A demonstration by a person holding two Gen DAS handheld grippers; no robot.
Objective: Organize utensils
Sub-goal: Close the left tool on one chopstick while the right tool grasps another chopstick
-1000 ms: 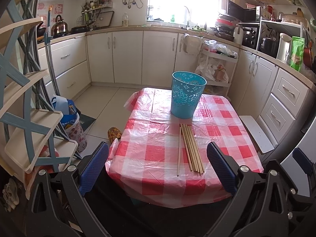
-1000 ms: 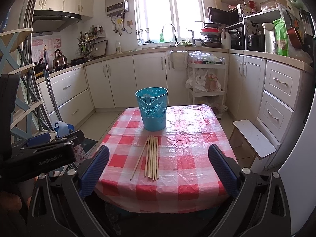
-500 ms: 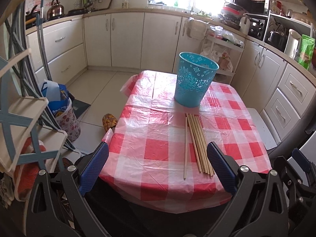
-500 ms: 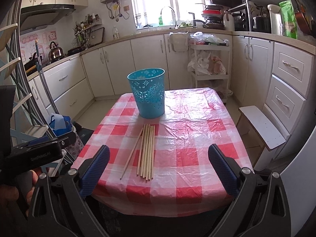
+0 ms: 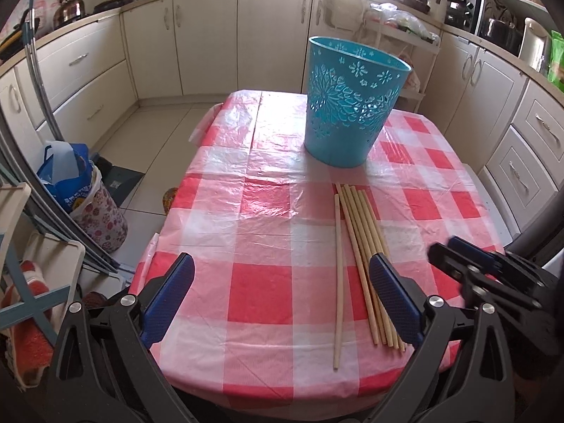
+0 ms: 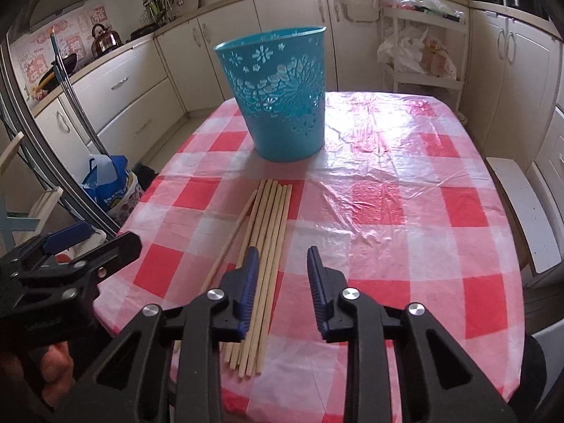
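Several wooden chopsticks [image 5: 363,246] lie side by side on the red-and-white checked tablecloth [image 5: 268,218], one a little apart to the left. A turquoise cut-out bin [image 5: 352,102] stands upright behind them. My left gripper [image 5: 282,271] is wide open and empty, above the table's near edge. My right gripper [image 6: 282,259] is partly closed and empty; its jaws hover over the near half of the chopsticks [image 6: 268,243], with the bin [image 6: 278,95] beyond. Each gripper shows in the other's view: the right [image 5: 469,264], the left [image 6: 102,246].
White kitchen cabinets [image 5: 211,35] surround the table. A blue bag in a flowered bin [image 5: 81,190] and a folding rack [image 5: 21,246] stand on the floor to the left. A white stool [image 6: 521,204] stands at the table's right.
Both grippers have moved forward and down toward the table. My right gripper's jaws have narrowed from wide open and now sit over the chopsticks.
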